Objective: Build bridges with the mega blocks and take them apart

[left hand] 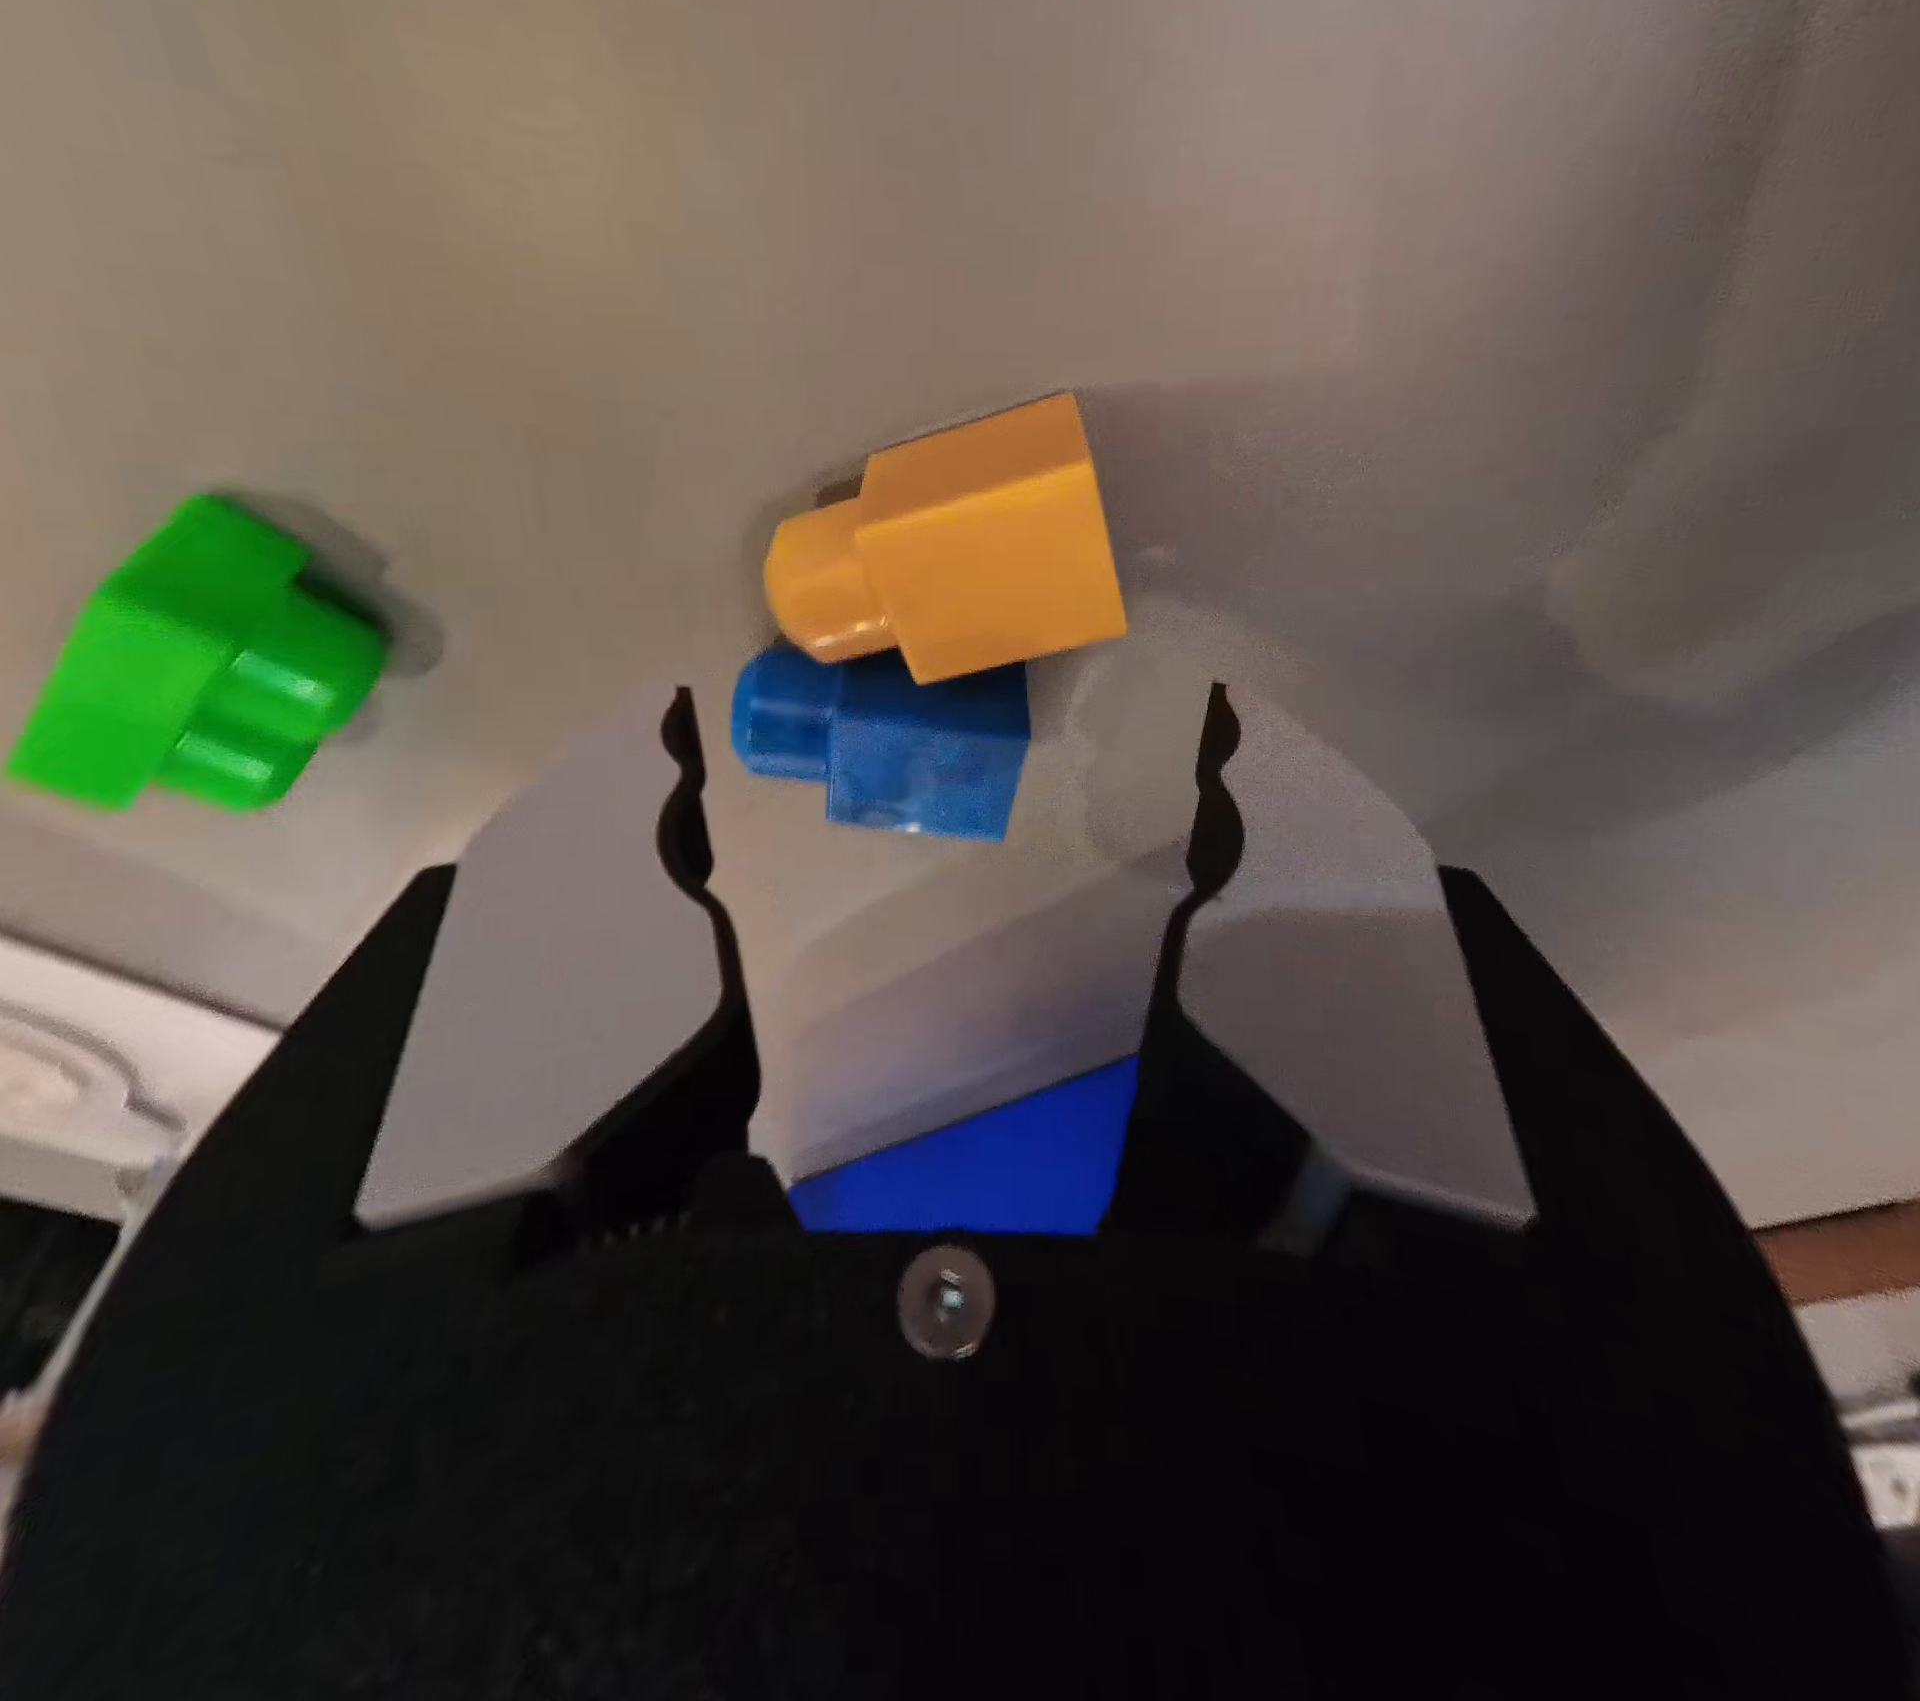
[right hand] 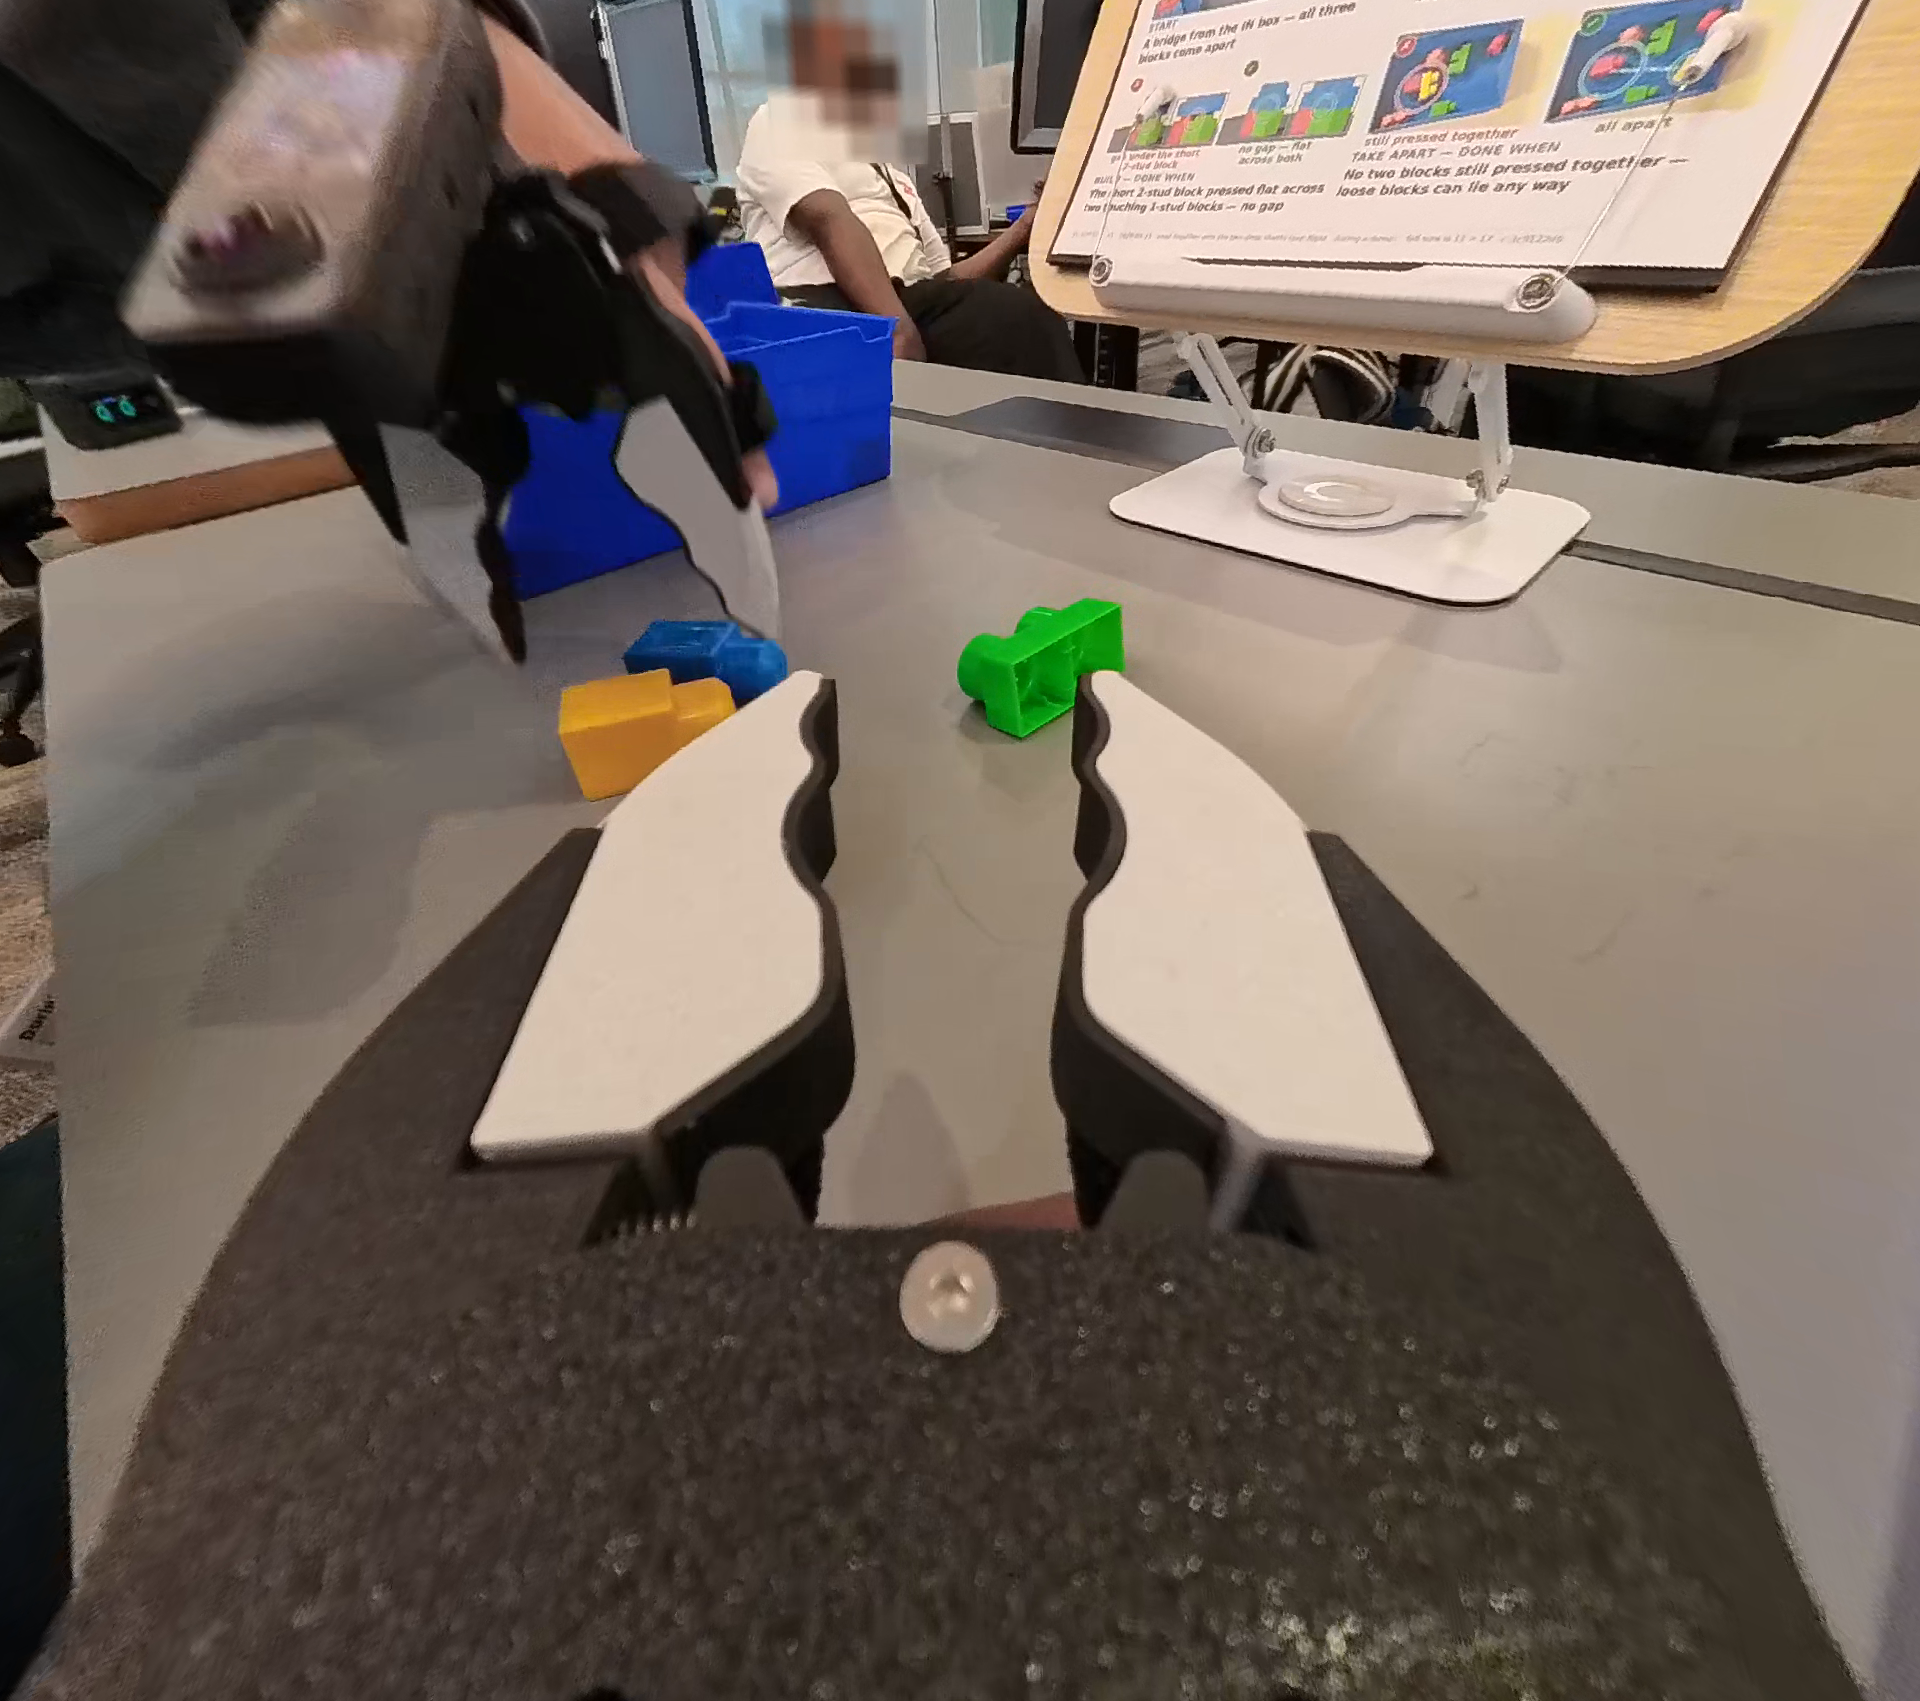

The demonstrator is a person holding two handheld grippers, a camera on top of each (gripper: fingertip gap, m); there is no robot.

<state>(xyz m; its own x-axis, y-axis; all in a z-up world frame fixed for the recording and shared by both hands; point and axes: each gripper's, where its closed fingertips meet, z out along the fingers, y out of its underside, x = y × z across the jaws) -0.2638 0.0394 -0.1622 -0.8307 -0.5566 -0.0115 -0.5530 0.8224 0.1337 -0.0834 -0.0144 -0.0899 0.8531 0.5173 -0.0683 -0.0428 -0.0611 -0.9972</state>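
Observation:
Three loose blocks lie on their sides on the grey table. A one-stud yellow block touches a one-stud blue block. A two-stud green block lies apart from them. My left gripper is open and empty, pointing down just above the blue block; it also shows in the right wrist view. My right gripper is open and empty, low over the table, its tips between the yellow block and the green block.
A blue bin stands at the back left of the table; its edge also shows in the left wrist view. A stand holding an instruction sheet stands at the back right. A person sits beyond the table.

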